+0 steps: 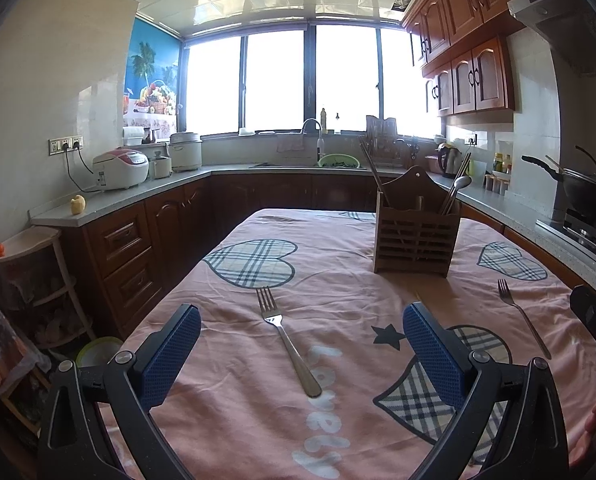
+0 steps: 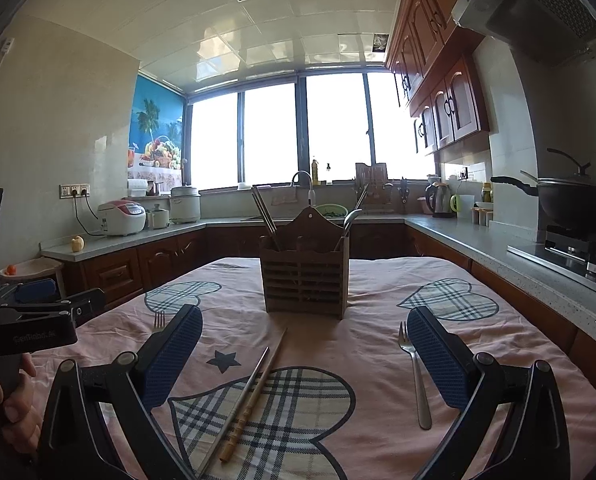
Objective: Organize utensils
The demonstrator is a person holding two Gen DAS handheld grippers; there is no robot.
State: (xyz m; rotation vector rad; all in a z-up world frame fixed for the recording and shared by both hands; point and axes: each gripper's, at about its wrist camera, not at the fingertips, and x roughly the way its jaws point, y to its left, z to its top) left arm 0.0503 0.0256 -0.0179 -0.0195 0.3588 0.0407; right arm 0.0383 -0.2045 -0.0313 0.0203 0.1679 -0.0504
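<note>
Utensils lie scattered on a table covered with a pink cloth (image 1: 338, 280) printed with plaid hearts, a dark star and white lettering. Behind the table, a grey kitchen counter (image 2: 458, 236) runs around the room under a wide bright window. On the cloth's far half stands a slatted wooden utensil holder (image 2: 304, 284), upright, with chopsticks leaning out of its left side and a spoon (image 2: 352, 218) with more sticks rising from its right side. The left gripper (image 1: 302, 356) hovers low above the cloth with its blue-padded fingers spread wide and nothing between them; a fork (image 1: 284, 340) lies flat on the cloth between the two fingers, tines toward the holder, not touched by either pad. The right gripper (image 2: 304, 356) is likewise spread wide and empty. Between its fingers, in the right wrist view, a pair of chopsticks (image 2: 254, 390) lies on a plaid heart, one metal and one wooden, side by side and slightly crossed near their far tips. A second fork (image 2: 416, 376) lies just beside the inner face of the right finger; whether it touches the pad cannot be told. At the left edge of that view a hand (image 2: 14, 404) grips the left gripper's handle.
</note>
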